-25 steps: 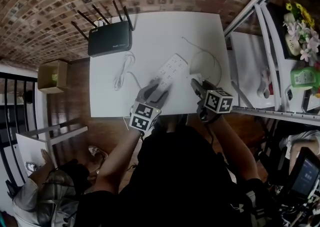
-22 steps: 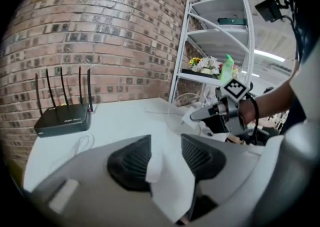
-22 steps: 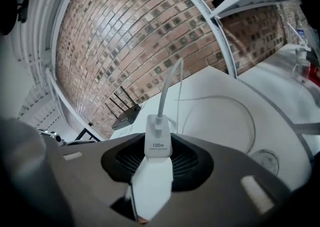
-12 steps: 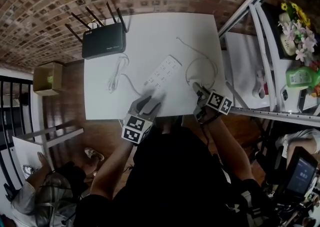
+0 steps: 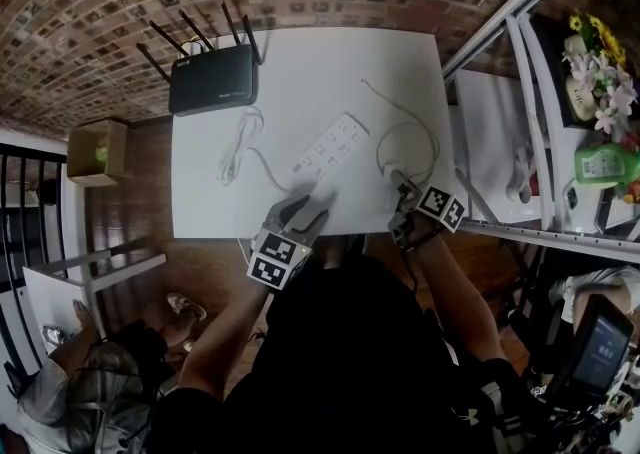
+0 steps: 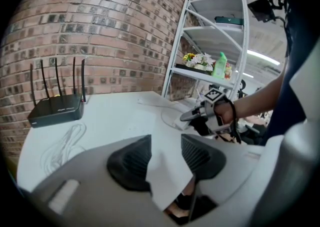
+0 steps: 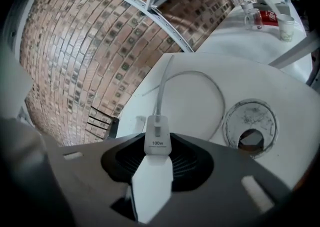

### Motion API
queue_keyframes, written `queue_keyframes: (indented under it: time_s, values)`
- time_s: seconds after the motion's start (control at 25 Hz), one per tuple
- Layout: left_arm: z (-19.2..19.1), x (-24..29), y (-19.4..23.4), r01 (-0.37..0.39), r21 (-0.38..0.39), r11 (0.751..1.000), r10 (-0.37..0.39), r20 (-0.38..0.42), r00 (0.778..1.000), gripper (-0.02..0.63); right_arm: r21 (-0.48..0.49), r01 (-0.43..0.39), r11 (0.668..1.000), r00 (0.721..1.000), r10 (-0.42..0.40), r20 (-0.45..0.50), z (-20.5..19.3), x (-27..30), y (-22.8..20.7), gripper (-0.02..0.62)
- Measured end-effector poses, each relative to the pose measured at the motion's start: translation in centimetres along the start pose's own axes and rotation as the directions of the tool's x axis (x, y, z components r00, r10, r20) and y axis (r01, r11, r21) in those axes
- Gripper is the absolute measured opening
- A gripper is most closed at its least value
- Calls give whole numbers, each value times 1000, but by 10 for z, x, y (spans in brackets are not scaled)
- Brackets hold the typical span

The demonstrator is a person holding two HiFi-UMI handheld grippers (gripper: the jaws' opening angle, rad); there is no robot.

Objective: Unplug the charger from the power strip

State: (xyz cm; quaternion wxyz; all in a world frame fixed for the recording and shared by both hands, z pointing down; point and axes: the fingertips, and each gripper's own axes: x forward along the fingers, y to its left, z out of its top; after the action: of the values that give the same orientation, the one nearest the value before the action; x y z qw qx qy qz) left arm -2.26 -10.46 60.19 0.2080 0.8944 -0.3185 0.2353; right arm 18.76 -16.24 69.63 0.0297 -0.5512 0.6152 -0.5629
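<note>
Already unplugged, charger [image 7: 158, 140] in right claw [image 7: 159, 160]

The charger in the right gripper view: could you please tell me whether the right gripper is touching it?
Touching. The right gripper view shows the white charger wedged between the two black pads of the right gripper, both pressed against its sides.

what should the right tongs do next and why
Probably lower the charger onto a bare part of the table and open the right tongs. The charger is clamped between them and already sits clear of the power strip, with its cable trailing over the table, so only the release looks left.
</note>
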Motion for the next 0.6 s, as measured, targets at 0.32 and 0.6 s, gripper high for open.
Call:
queue_keyframes:
  time_s: [0.32, 0.6]
  values:
    - [3, 7, -1, 15, 13, 1000, -15, -7, 1000, 182, -69, 83, 994, 996, -84, -14, 0, -1, -8, 181]
    - [5, 11, -10, 52, 22, 998, -51, -22, 998, 170, -209, 224, 952, 971, -236, -36, 0, -13, -20, 239]
